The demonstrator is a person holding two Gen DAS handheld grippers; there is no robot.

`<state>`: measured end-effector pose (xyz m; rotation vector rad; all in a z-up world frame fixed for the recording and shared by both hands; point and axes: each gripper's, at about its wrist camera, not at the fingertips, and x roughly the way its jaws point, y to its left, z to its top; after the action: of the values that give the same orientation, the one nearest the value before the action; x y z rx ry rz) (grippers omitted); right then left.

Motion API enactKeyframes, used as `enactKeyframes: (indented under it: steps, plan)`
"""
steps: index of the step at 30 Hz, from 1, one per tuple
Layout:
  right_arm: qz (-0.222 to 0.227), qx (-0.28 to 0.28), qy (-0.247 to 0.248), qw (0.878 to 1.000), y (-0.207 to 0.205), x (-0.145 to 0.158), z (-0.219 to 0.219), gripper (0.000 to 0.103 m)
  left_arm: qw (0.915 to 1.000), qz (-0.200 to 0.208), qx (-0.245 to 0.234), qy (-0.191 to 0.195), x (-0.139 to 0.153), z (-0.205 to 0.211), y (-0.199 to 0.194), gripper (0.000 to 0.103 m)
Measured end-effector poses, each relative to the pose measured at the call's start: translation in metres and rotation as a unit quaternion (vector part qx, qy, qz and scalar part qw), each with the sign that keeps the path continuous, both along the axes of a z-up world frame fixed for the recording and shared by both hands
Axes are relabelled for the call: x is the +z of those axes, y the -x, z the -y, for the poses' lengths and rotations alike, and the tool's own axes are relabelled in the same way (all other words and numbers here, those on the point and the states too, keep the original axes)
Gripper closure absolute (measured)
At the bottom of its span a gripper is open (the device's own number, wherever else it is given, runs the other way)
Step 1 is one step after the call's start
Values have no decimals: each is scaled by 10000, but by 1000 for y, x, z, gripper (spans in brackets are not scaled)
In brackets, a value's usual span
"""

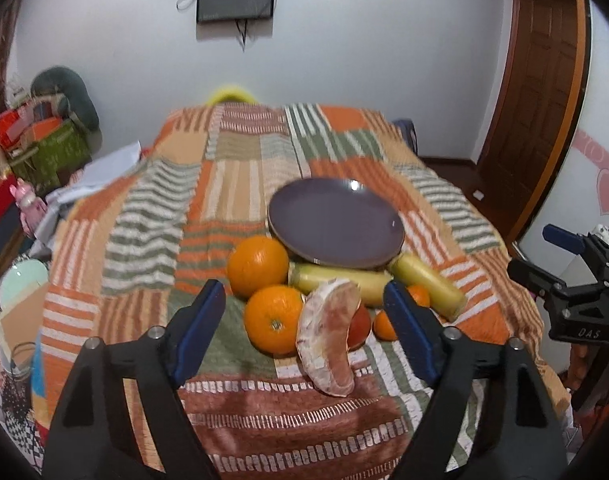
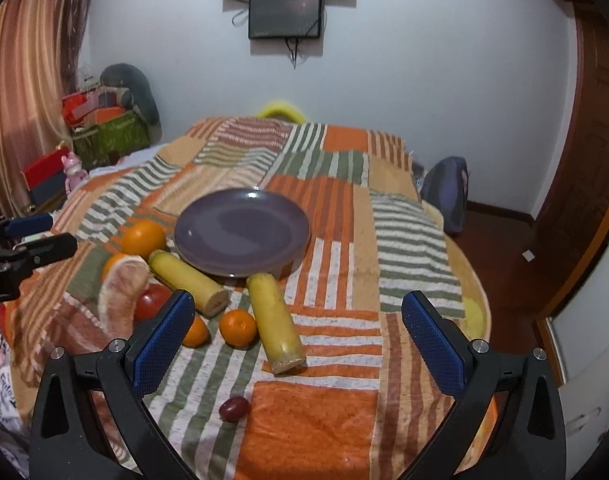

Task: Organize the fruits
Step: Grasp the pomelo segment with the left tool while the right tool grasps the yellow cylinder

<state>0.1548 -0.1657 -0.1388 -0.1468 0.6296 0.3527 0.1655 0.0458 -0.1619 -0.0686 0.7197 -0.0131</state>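
Observation:
A purple plate (image 1: 336, 222) (image 2: 242, 232) lies empty on the patchwork bed cover. In front of it lie two big oranges (image 1: 258, 266) (image 1: 273, 319), a peeled pomelo segment (image 1: 330, 332) (image 2: 120, 292), a red tomato (image 2: 154, 300), two yellow banana pieces (image 2: 276, 324) (image 2: 188, 278), two small mandarins (image 2: 237, 327) (image 2: 196, 334) and a dark red grape (image 2: 233, 408). My left gripper (image 1: 304, 300) is open and empty, hovering above the near orange and the pomelo. My right gripper (image 2: 298, 316) is open and empty, above the banana piece and mandarins.
The bed cover (image 2: 344, 240) drops off at its right edge to a wooden floor (image 2: 504, 248) with a blue backpack (image 2: 444, 192). Boxes and clutter (image 1: 44, 144) stand left of the bed. A wooden door (image 1: 536, 92) is at the right.

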Motion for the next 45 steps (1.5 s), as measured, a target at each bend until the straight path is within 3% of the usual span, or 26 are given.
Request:
enactKeyframes:
  steps: [7,11,17,23,26,28,30,41,45]
  plan:
    - [-498,164,-7,9986,-20,-24,-4,4,9987,-499,-88,78,-32,-1,-18,31]
    - [-705,240,80,9972,-29,-39,-7,15,9974,-694,-139,105,-46,0,-26,31]
    - [-1164,422,46,9923,-44,-62,-11,42,9949,-951,-215,244,-67,-3,-32,39]
    - [-1416,577,-151,9881,-52,-72,-13,53,9960,-852,-236,152,-68,1,-31,39]
    - [-1549,643,-275,9854,-54,-74,-9,66,9960,-848,-264,141,-67,2,-30,44]
    - [-1570,627,-251,9853,-54,-75,-8,68,9953,-880,-342,193,-65,3,-28,56]
    - [-1599,624,-259,9848,-52,-74,-6,68,9943,-962,-407,229,-66,4,-26,61]
    - [-1809,605,-149,9815,-34,-70,12,71,9902,-1260,-319,513,-71,2,-34,60]
    - [-1774,608,-148,9822,-41,-67,9,71,9903,-1291,-322,392,-73,12,-40,53]
